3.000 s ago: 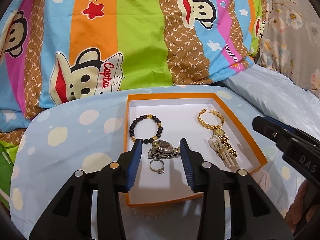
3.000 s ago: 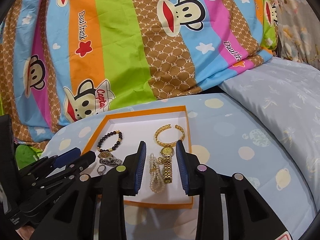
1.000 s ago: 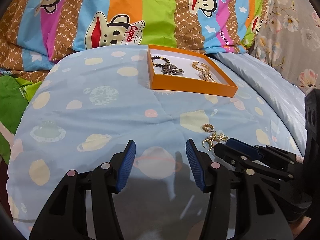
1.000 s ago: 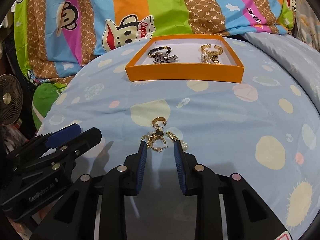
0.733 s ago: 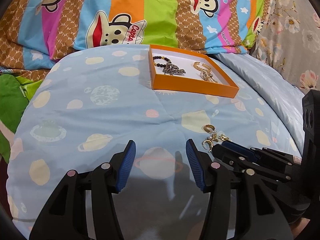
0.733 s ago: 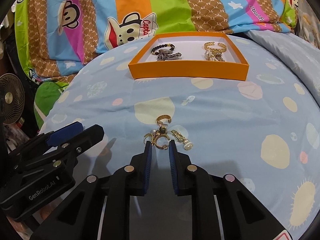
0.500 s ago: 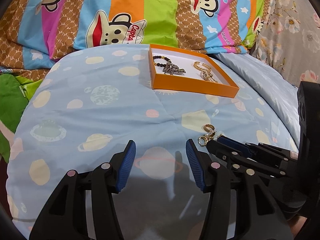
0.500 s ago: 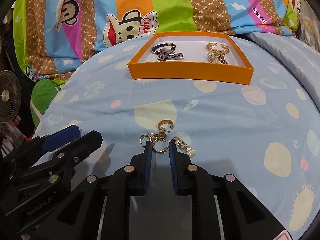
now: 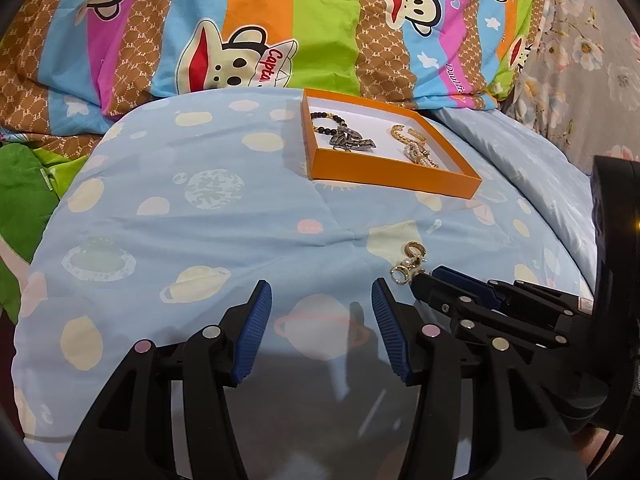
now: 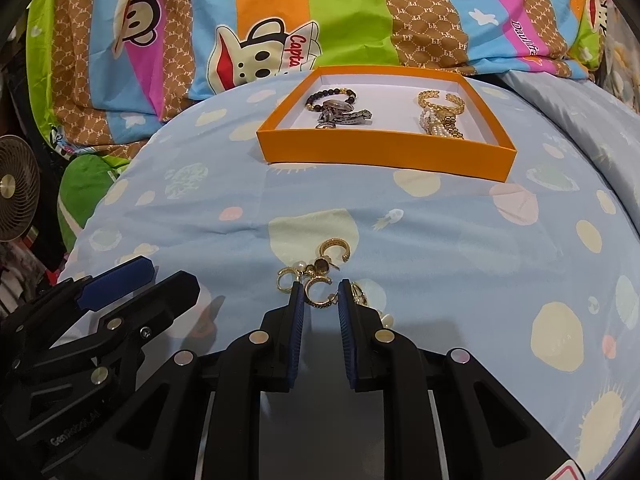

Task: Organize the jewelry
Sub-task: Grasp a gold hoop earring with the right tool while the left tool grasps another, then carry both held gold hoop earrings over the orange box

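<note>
Since half a second ago, the right claw (image 9: 418, 278) is being lifted slightly, and in the left wrist view a gold earring (image 9: 400, 275) is dangling at its tip, nearer than the orange box (image 9: 394, 178); the left claw (image 9: 320, 328) is being held released.

In the right wrist view, the right claw (image 10: 319, 294) is clenched on one hoop earring (image 10: 318, 294), well short of the orange box (image 10: 384, 154). The tangled earrings (image 10: 320, 266) should be lifted slowly, so neighbours are not dragged along.
</note>
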